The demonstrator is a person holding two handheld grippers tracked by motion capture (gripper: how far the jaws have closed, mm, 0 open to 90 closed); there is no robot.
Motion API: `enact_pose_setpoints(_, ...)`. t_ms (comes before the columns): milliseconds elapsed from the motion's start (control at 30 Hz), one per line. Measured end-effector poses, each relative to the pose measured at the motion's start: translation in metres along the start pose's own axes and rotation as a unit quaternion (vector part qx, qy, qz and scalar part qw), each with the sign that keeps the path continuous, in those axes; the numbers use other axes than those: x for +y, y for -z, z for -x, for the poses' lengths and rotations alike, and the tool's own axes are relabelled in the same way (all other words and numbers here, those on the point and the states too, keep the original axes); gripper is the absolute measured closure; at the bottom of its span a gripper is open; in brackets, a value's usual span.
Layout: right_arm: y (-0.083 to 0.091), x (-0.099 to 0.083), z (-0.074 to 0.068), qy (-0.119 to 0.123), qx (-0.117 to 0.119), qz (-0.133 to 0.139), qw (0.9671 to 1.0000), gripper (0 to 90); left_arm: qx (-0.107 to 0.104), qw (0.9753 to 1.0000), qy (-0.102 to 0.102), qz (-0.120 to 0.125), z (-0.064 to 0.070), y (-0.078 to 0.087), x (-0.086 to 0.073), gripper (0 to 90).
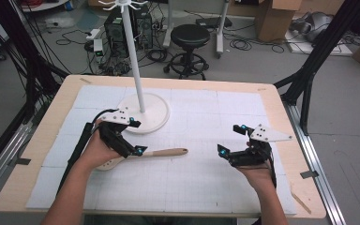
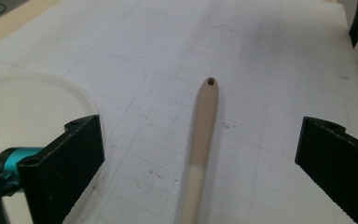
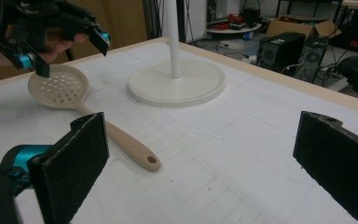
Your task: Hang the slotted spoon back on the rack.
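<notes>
A beige slotted spoon (image 1: 168,152) lies on the white gridded mat (image 1: 201,183), its handle pointing right and its perforated head (image 3: 60,88) under the left hand. My left gripper (image 1: 137,137) is open just above the head end. In the left gripper view the handle (image 2: 204,126) runs away between the wide-apart jaws of the left gripper (image 2: 198,156), touching neither. My right gripper (image 1: 231,139) is open to the right of the handle's end and holds nothing. In the right gripper view the spoon (image 3: 121,135) lies ahead of the right gripper (image 3: 200,154).
A white hook stand rises from its round base (image 1: 152,112) just behind the left gripper, with its pole (image 1: 133,51) upright. The same base (image 3: 177,84) appears in the right gripper view. Beyond the table stand a black stool (image 1: 190,35), computer towers and cardboard boxes.
</notes>
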State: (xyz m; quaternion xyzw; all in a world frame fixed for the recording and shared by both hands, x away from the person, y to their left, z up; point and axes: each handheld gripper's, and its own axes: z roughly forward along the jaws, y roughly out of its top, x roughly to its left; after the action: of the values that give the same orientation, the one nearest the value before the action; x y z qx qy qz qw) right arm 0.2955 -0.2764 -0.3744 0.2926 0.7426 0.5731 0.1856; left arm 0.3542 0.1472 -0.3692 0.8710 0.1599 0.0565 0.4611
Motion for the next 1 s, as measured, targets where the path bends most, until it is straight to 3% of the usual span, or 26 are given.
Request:
enact_pose_setpoints(300,-0.001,-0.001,0.001,-0.001,-0.001,-0.001,1.0000,2.5,0.013,0.9977,-0.006,-0.066,-0.002,-0.030,0.005,1.8)
enact_pose_setpoints(433,-0.001,-0.001,0.002,0.000,-0.002,-0.001,1.0000,2.5,0.002,0.9960,-0.013,-0.088,-0.001,-0.040,0.007,11.1)
enact_pose_setpoints(500,-0.001,-0.002,0.002,-0.001,-0.001,-0.002,1.0000,2.5,0.002,0.9950,-0.018,-0.098,0.000,-0.045,0.008,11.5)
enact_pose_setpoints(667,-0.002,-0.002,0.002,-0.002,-0.001,-0.003,1.0000,2.5,-0.004,0.9907,-0.030,-0.133,0.000,-0.056,0.010,17.6)
enact_pose_setpoints(867,-0.002,-0.002,0.002,-0.001,0.000,-0.002,1.0000,2.5,-0.004,0.9868,-0.036,-0.158,0.002,-0.063,0.008,25.5)
enact_pose_setpoints(1000,-0.002,-0.002,0.002,-0.001,0.000,-0.004,1.0000,2.5,-0.007,0.9817,-0.045,-0.185,0.002,-0.067,0.005,31.7)
